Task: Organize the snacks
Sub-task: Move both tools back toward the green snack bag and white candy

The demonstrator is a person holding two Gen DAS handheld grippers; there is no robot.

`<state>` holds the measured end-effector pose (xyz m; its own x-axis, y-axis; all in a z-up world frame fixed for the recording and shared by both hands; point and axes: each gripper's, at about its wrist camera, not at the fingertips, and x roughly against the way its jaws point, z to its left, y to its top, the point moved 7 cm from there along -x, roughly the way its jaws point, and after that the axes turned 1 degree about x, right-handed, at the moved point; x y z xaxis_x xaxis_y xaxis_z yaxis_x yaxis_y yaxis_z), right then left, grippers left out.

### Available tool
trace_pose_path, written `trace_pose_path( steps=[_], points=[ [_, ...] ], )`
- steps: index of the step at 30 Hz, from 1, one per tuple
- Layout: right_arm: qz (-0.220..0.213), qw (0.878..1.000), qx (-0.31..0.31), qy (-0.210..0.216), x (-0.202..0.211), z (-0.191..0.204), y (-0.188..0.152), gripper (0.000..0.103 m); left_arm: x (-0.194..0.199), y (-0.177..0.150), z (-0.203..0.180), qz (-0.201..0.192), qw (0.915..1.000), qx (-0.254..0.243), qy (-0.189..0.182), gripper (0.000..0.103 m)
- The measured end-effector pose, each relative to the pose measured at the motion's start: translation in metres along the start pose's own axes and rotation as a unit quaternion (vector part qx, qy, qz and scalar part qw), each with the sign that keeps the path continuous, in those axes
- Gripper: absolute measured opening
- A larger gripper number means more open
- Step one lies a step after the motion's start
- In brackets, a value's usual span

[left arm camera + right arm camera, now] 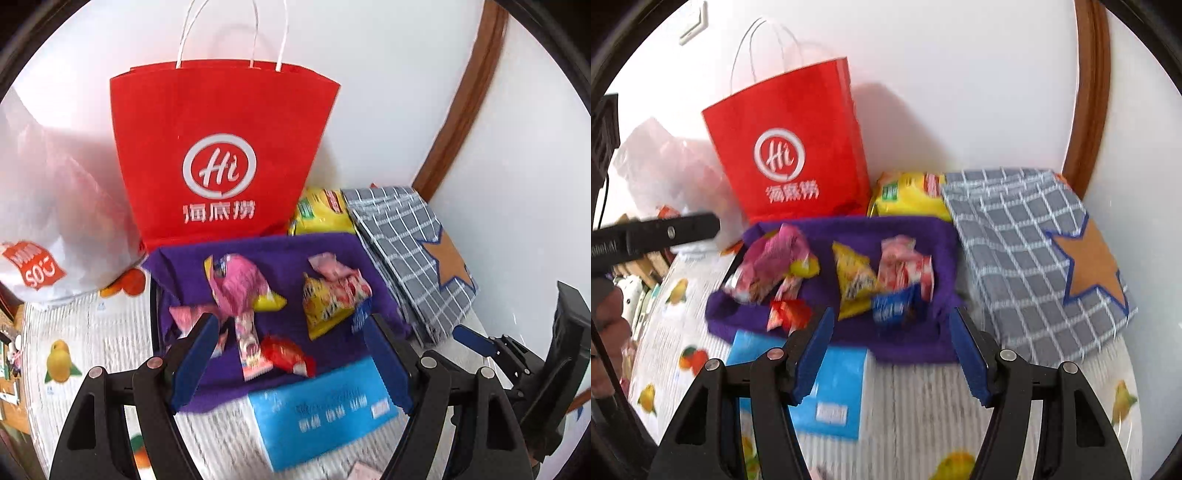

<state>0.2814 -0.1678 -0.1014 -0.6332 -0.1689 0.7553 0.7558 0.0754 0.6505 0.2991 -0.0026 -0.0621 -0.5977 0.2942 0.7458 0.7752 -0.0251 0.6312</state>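
Several small snack packets lie on a purple cloth (280,251) (905,229): a pink one (240,284) (768,258), a yellow one (321,306) (855,284), a pink-white one (340,277) (905,266), a red one (284,352) (788,312) and a blue one (892,304). My left gripper (291,319) hangs open just above the cloth's near edge, with nothing between its blue pads. To its right, my right gripper (891,314) is also open and empty over the near right part of the cloth. Both views are blurred.
A red paper bag (221,147) (790,147) stands behind the cloth, a white plastic bag (55,206) to its left. A yellow snack bag (321,214) and a checked grey cloth (399,236) with a star lie at the right. A blue pack (321,410) (834,387) lies near me.
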Motion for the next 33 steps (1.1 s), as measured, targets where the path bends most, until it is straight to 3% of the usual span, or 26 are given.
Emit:
trace_pose_path(
  steps=[5,18,33],
  points=[
    [0.014,1.0,0.007,0.015,0.009,0.013,-0.033,0.065,0.018,-0.03,0.005,0.002,0.9998,-0.008,0.021,0.079],
    [0.041,0.997,0.042,0.05,0.019,0.047,-0.109,0.065,0.041,-0.104,0.019,0.018,0.9993,0.011,0.031,0.08],
    [0.059,0.992,0.055,0.099,0.018,0.073,-0.147,0.065,0.042,-0.152,0.047,0.04,0.9957,0.071,0.044,0.079]
  ],
)
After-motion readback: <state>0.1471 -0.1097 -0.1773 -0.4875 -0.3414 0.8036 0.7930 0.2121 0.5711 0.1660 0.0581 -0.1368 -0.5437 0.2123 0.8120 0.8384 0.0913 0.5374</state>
